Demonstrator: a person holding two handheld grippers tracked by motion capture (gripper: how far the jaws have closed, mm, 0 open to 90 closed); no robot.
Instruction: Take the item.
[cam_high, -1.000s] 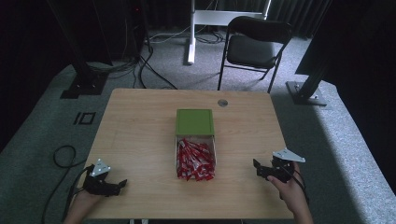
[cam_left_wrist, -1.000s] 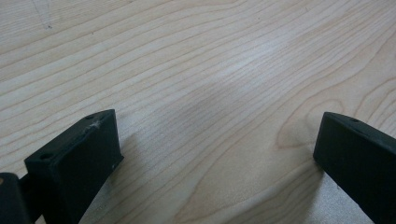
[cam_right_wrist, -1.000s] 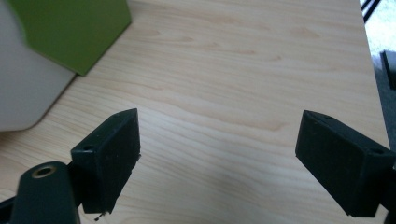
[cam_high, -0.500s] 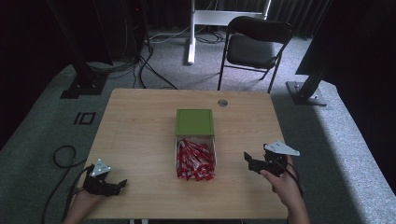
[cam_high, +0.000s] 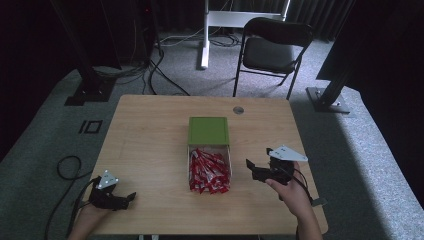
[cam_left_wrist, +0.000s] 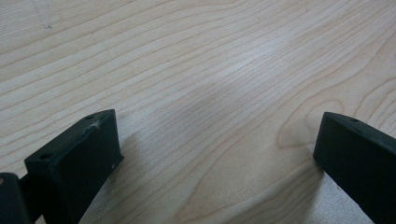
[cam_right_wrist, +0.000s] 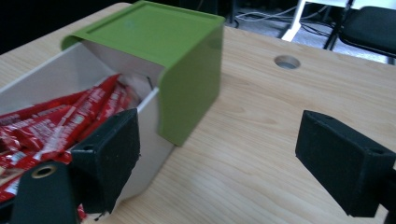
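A white box (cam_high: 229, 159) with a green sliding lid (cam_high: 208, 131) stands mid-table, its lid pushed back over the far half. Several red packets (cam_high: 209, 171) fill the uncovered near half. My right gripper (cam_high: 252, 169) is open, just right of the box and pointing at it. In the right gripper view the green lid (cam_right_wrist: 161, 46), the white box wall (cam_right_wrist: 152, 123) and the red packets (cam_right_wrist: 51, 126) lie ahead to the left of my right gripper (cam_right_wrist: 217, 149). My left gripper (cam_high: 129, 198) rests open at the near left of the table; the left gripper (cam_left_wrist: 217, 144) has bare wood between its jaws.
The wooden table (cam_high: 150, 135) has a round cable hole (cam_high: 238, 110) near its far edge. Behind the table stand a black folding chair (cam_high: 272, 50) and black stand legs (cam_high: 87, 85). Cables lie on the grey carpet (cam_high: 65, 167) at left.
My right gripper has moved left and slightly forward, closer to the box. The left gripper has stayed where it was.
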